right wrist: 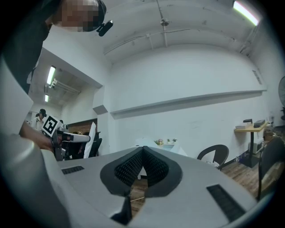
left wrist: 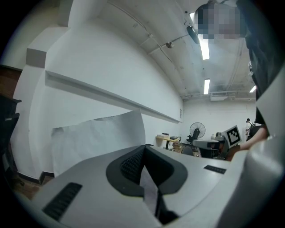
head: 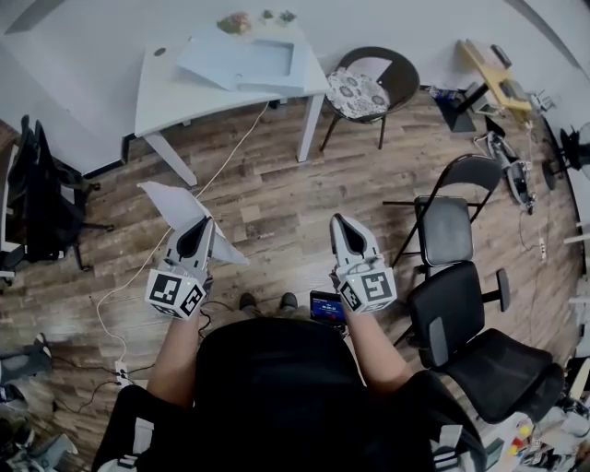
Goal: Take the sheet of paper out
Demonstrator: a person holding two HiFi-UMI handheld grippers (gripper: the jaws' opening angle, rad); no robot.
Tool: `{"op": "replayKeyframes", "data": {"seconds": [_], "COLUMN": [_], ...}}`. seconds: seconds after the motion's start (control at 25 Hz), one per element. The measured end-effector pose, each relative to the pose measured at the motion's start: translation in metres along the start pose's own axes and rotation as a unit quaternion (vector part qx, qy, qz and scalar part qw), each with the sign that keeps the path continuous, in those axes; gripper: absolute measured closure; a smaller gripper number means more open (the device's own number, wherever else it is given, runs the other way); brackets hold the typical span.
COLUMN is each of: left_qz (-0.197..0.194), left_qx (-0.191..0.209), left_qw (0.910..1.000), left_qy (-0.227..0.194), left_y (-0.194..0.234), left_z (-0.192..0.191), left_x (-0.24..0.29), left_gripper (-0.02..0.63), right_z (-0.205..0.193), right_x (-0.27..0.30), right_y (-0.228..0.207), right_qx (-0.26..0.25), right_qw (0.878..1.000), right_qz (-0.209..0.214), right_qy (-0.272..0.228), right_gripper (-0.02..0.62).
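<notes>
The left tool [head: 201, 230] is clenched on the sheet of paper [head: 171, 205] — the white sheet is pinched by one edge between the pads and sticks out past the tips, held in the air over the wooden floor [head: 277, 198], well apart from the white tabletop [head: 171, 92]. The right tool [head: 343, 230] is clenched as well, its pads meeting at the tips with nothing between them. Both point level toward the tabletop, which stands against a white wall [head: 83, 37] and carries a flat pale blue box [head: 247, 63] and a few small green things [head: 235, 22] at its far edge. A white cable [head: 230, 152] trails across the floor beneath it. To the right stand 3 chairs — a round dark chair [head: 361, 90] with a patterned cushion, a folding chair [head: 445, 226] and a black office chair [head: 475, 346].
</notes>
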State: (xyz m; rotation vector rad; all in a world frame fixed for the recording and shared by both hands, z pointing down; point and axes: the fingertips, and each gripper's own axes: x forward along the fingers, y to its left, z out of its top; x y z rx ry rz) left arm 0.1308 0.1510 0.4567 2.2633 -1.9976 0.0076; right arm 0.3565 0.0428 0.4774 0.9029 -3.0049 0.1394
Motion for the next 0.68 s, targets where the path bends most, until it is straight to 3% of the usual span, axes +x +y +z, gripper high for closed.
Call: {"op": "replayKeyframes", "data": {"seconds": [0.68], "left_qz": [-0.006], "left_qx": [-0.012], "left_qw": [0.9998], "left_qy": [0.016], "left_y": [-0.005], "left_z": [-0.012], "left_x": [-0.008], "left_gripper": [0.604], "right_z": [-0.004], "right_x": [-0.008], "right_y": [0.001], "right_qx": [0.005], "right_qw": [1.000], "right_qz": [-0.009], "right_qy": [-0.011], "right_gripper": [0.586]}}
